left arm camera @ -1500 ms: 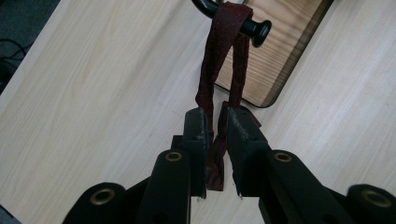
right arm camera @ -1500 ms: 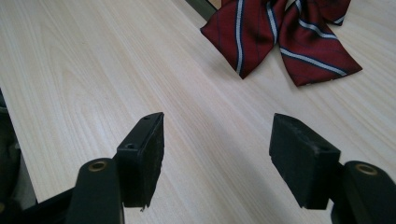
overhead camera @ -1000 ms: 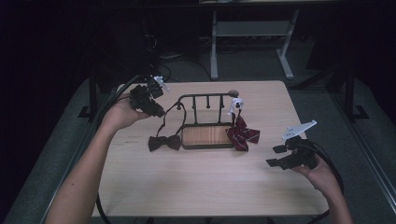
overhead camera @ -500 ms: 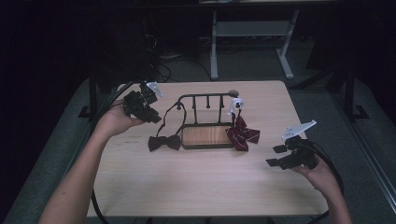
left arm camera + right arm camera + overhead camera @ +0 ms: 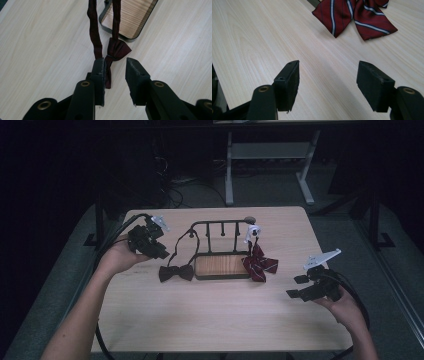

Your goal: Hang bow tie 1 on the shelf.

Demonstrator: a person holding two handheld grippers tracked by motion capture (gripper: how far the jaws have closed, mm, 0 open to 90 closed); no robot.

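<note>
A black wire rack (image 5: pixel 220 224) on a wooden base (image 5: pixel 222 266) stands mid-table. A dark maroon bow tie (image 5: pixel 176 272) lies left of the base, its strap (image 5: pixel 184 239) looped up to the rack's left end. A red striped bow tie (image 5: pixel 260 265) hangs off the rack's right end by a white clip (image 5: pixel 252 231), resting on the table. My left gripper (image 5: pixel 162 254) hovers left of the strap, open. Its own view has the maroon bow tie (image 5: pixel 118 49) just beyond the left gripper (image 5: pixel 115 67). At the right edge, the right gripper (image 5: pixel 296 287) is wide open, facing the striped tie (image 5: pixel 354 15).
The light wooden table (image 5: pixel 215 320) has bare room in front of the rack. Both gripper cables (image 5: pixel 117 232) trail off the table's sides. Behind the table is a dark floor with a white desk frame (image 5: pixel 270 155).
The left gripper has drawn back to the left and slightly toward the person, away from the rack. The right gripper and both bow ties have stayed put.
</note>
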